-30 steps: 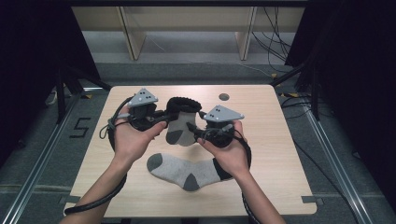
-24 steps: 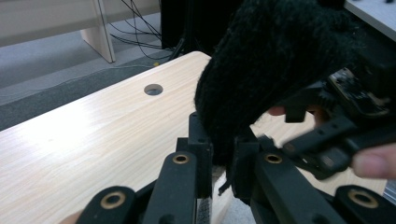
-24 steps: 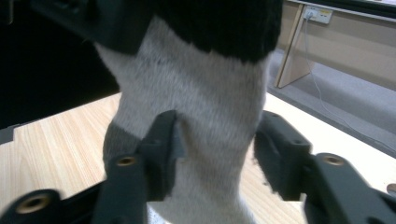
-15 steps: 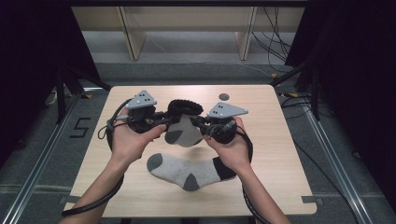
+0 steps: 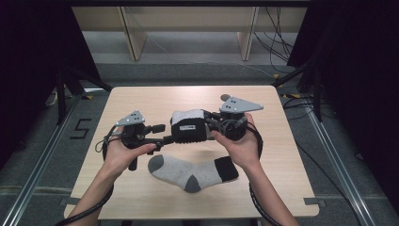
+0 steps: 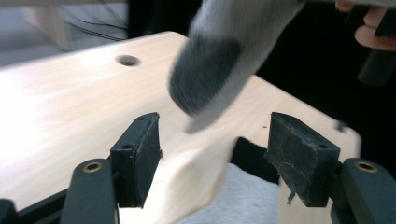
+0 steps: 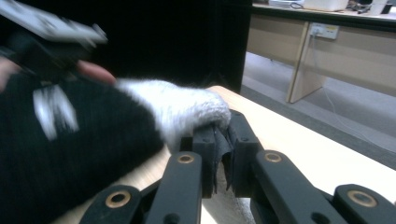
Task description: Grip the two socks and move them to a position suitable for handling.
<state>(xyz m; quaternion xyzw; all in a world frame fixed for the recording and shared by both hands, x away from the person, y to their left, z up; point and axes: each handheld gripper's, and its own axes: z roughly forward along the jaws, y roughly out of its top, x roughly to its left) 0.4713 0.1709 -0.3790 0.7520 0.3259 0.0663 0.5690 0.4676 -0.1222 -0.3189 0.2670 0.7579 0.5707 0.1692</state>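
Up close, sock [image 7: 187, 112] in right tool [image 7: 223, 140].

Held sock [image 6: 219, 70] motion-blurred, top cut off; lower sock [image 6: 233, 196] partly hidden.

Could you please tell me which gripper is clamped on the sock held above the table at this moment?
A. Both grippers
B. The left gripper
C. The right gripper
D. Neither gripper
C: the right gripper has its jaws pressed together on the edge of the raised sock, while the left gripper shows open jaws with that sock hanging free beyond them.
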